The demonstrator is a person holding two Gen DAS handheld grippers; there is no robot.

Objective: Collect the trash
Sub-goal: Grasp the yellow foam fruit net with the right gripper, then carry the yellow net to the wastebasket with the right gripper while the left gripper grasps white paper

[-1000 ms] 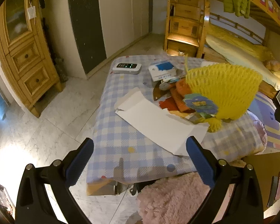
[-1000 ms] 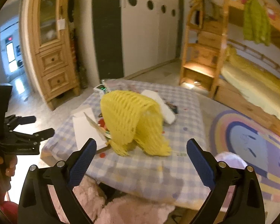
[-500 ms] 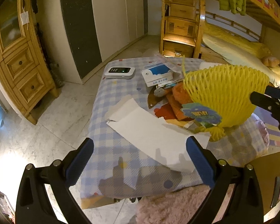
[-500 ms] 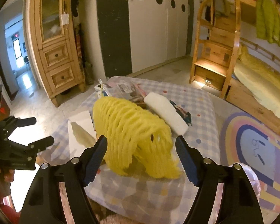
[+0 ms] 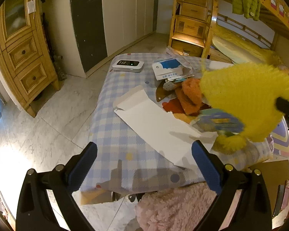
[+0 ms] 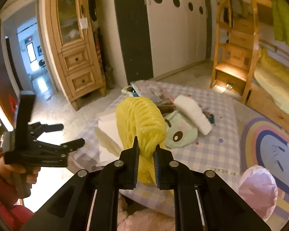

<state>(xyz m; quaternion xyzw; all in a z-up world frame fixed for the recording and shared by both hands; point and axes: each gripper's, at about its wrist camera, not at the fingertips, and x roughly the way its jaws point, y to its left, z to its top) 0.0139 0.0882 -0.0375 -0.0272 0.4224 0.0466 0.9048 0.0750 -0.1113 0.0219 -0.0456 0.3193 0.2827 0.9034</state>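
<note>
One table (image 5: 113, 130) with a checked cloth fills mid-frame in both views. On it, centre of the left view, a white sheet (image 5: 152, 123); upper centre, a white device (image 5: 128, 65). Yellow foam net (image 6: 139, 123), centre of the right view, is pinched at its near end by the right claw (image 6: 146, 152), jaws closing on it. Left claw (image 5: 144, 165), bottom of its view, gapes wide with nothing between the jaws.

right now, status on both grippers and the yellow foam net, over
Right gripper closing on yellow foam net, pads pinching it. Left gripper open, empty, above white paper. Nothing in the way.
</note>
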